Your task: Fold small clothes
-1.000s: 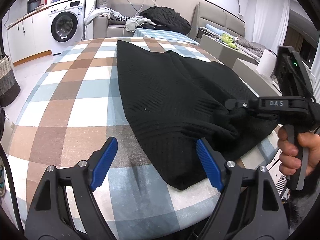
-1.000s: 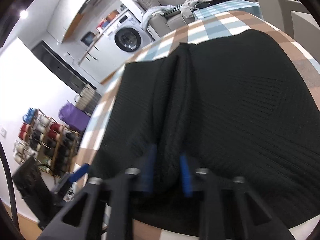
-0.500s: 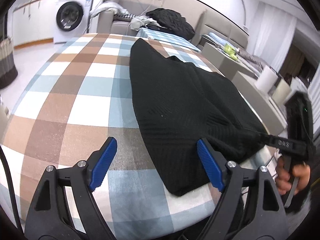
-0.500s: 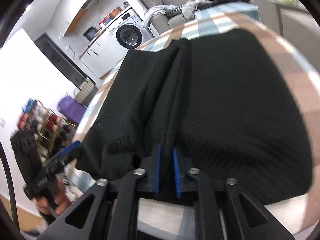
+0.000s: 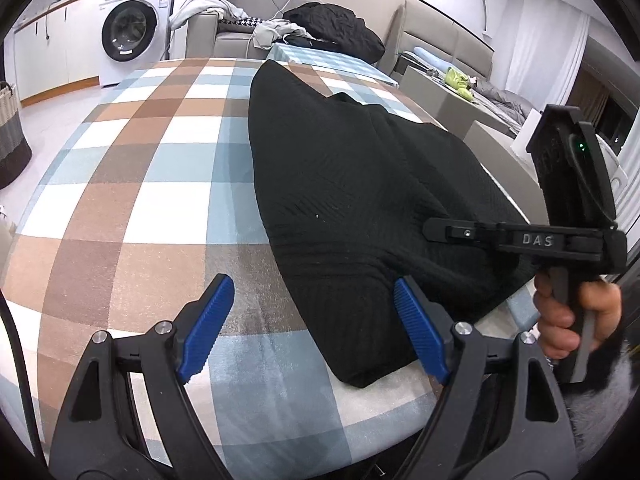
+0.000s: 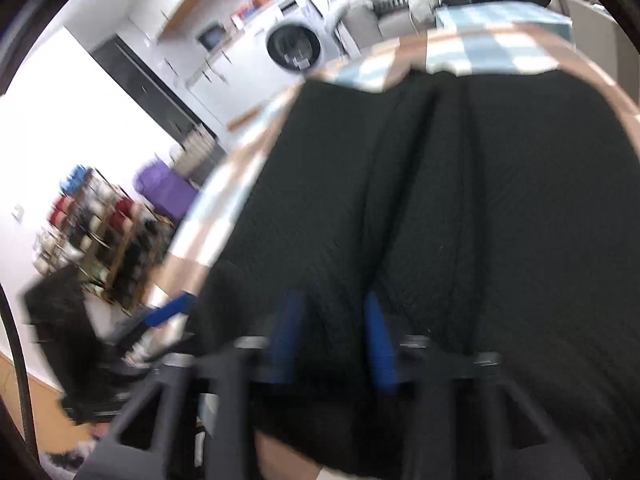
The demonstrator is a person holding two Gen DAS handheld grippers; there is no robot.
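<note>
Black ribbed garment (image 5: 360, 200) (image 6: 480, 220), spread flat over the right half of a table (image 5: 140, 200) (image 6: 500, 48) covered in brown, blue and white checks. Far end reaching almost to the table's far edge, near corner hanging close to the near edge. A long raised crease down the middle of the cloth, clearest in the right wrist view.

Right gripper (image 5: 430, 231) (image 6: 332, 332) lying low over the garment's near right part, tips on the fabric. Jaws just now closing further, a bunched fold of the cloth between the blue pads and pinched there. Right wrist view smeared by motion blur. Behind it, a hand (image 5: 576, 320) wrapped around the gripper's handle, off the table's right edge.

Left gripper (image 5: 313, 284) (image 6: 168, 314) at the table's near edge, jaws spread wide, gripping nothing. Left pad over bare tablecloth, right pad just at the garment's near corner; touching or not, impossible to tell.

Farther out, beyond the table: a white washing machine (image 5: 128, 32) (image 6: 294, 46) under a counter, and a sofa with a black heap of clothes (image 5: 336, 28) beside paler ones. At the left edge, on the floor, a woven basket (image 5: 10, 136). In the right wrist view, low at the left, a blurred shoe rack (image 6: 100, 232).
</note>
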